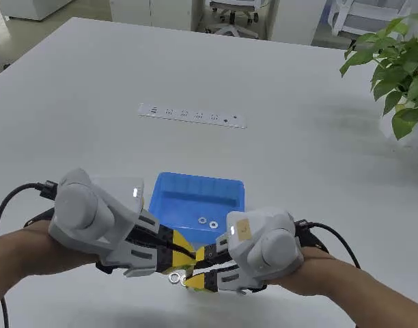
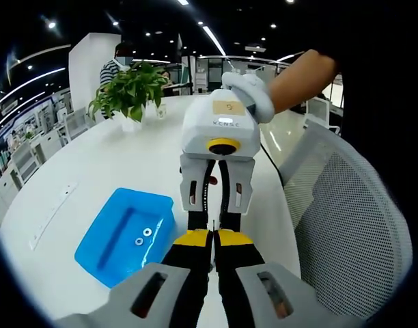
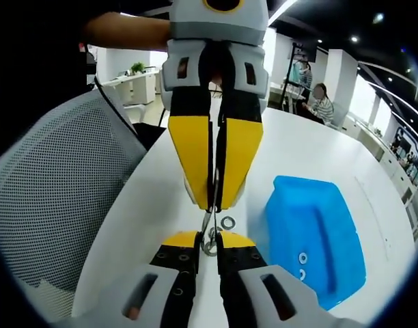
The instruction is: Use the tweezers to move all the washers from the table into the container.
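Observation:
My two grippers meet tip to tip above the table's near edge. The left gripper (image 1: 187, 251) (image 2: 212, 238) is shut on thin metal tweezers (image 3: 210, 217), which run on into the jaws of my right gripper (image 1: 199, 268) (image 3: 209, 240), also closed on them. A small ring shows at the tweezers' tip, right at the right jaws. One washer (image 1: 175, 277) (image 3: 227, 223) lies on the white table just beside the jaws. The blue container (image 1: 199, 179) (image 2: 113, 236) (image 3: 311, 219) stands just beyond the grippers, with two washers (image 1: 207, 222) (image 2: 143, 236) inside.
A white power strip (image 1: 192, 115) lies further back on the table. A potted plant (image 1: 397, 68) stands at the far right. A mesh chair (image 2: 345, 225) (image 3: 59, 191) is at the table's near side. Office chairs stand beyond the far edge.

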Available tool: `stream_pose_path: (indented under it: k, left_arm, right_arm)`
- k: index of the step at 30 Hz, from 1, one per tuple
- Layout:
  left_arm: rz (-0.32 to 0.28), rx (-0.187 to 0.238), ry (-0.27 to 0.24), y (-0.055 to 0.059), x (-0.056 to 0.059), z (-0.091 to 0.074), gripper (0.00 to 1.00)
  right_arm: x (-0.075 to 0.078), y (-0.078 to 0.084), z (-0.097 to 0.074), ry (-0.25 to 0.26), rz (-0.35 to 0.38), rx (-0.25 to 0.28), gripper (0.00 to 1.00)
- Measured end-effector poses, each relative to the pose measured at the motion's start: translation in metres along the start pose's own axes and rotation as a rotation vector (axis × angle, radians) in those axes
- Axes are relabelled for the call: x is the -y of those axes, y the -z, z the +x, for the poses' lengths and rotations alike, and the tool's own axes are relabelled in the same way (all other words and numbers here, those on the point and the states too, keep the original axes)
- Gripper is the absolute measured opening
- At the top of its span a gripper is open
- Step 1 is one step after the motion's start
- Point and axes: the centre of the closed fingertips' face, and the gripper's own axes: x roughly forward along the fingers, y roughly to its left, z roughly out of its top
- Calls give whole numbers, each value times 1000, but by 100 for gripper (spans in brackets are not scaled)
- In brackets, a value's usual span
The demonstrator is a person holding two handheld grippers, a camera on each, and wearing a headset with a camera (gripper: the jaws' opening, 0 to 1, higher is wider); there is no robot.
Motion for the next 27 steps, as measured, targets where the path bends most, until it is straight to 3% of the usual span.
stream_pose_path:
  k: [22, 27]
  left_arm:
    - [19, -8, 10, 1, 3, -2, 6]
    - [10, 15, -1, -2, 2, -6, 6]
  right_arm:
    - [-2, 0, 3, -10, 46, -21, 8]
    - [0, -4, 1, -8, 49, -19, 8]
